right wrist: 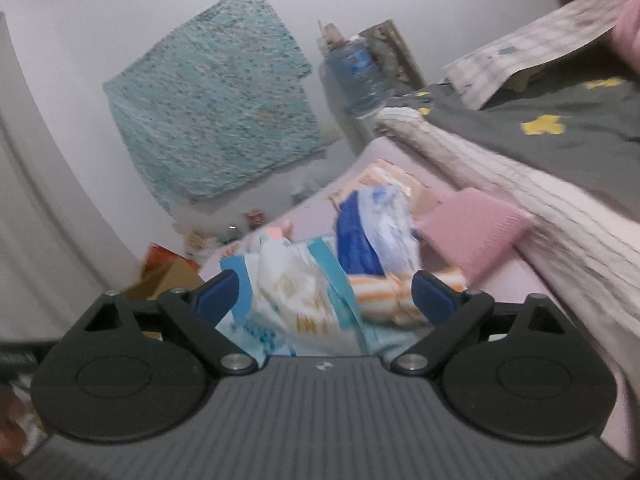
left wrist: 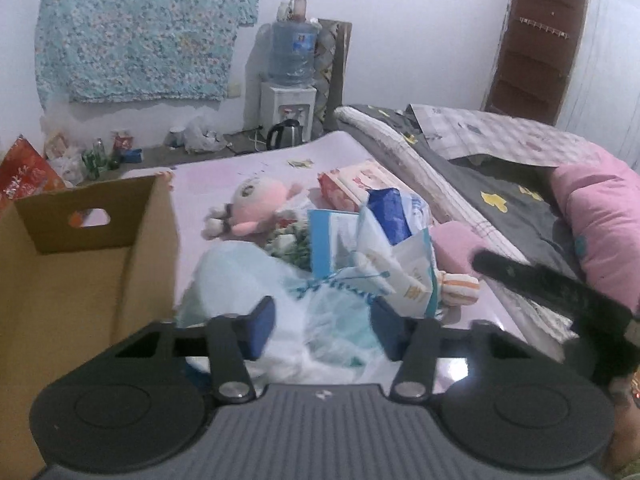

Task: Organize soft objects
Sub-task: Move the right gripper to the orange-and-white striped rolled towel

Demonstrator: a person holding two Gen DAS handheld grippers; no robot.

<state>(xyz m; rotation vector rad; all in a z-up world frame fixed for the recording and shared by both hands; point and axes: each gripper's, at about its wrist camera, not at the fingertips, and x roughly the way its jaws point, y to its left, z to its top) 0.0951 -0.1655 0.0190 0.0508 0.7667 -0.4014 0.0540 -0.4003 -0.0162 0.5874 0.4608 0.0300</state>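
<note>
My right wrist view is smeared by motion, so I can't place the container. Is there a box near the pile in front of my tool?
Observer: Yes. The left wrist view shows an open brown cardboard box standing just left of the pile of plastic-wrapped packs.
Operator: What is the other tool on?
Observer: The left tool has a pale blue and white plastic bag between its pads. I cannot tell whether they pinch it.
Operator: Any soft toy left out?
Observer: A pink and white plush doll lies on the pale pink sheet behind the pile.
</note>
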